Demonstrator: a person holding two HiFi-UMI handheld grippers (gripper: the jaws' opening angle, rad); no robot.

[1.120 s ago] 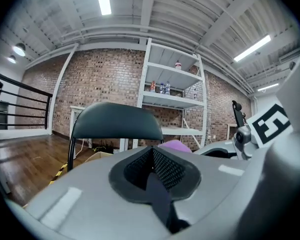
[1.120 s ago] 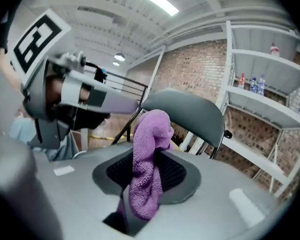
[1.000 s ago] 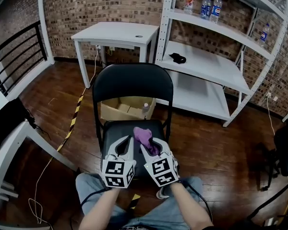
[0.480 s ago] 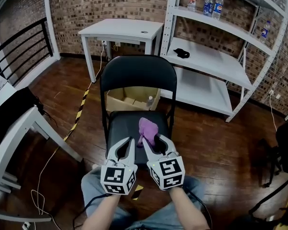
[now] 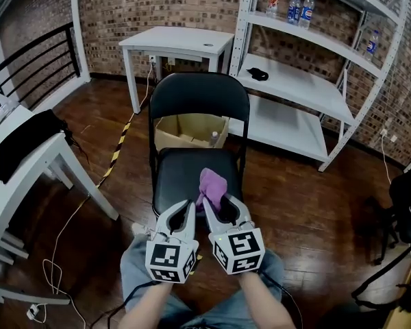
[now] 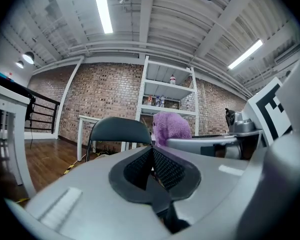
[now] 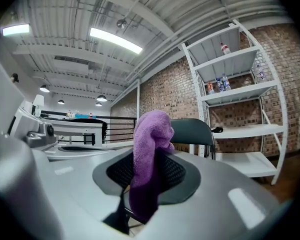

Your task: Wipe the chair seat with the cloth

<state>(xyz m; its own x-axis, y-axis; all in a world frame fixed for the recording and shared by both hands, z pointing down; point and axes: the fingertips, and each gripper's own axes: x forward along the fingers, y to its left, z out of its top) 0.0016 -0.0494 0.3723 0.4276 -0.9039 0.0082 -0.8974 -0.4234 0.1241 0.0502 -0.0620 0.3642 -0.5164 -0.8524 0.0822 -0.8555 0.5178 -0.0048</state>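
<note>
A black folding chair stands in front of me, its seat bare apart from what hangs over it. My right gripper is shut on a purple cloth, which bunches up from its tips above the front half of the seat. The right gripper view shows the cloth pinched between the dark pads and draped down over them. My left gripper is close beside it on the left, shut with nothing between its pads. In the left gripper view the cloth and the chair back lie ahead.
A cardboard box sits on the floor behind the chair. A white table and a white shelving unit with bottles stand at the back. A white desk is at the left, a black bag at the right.
The head view has drawn back and the chair looks a little farther off. Both grippers stay side by side over the seat's front, the right one still shut on the cloth.
</note>
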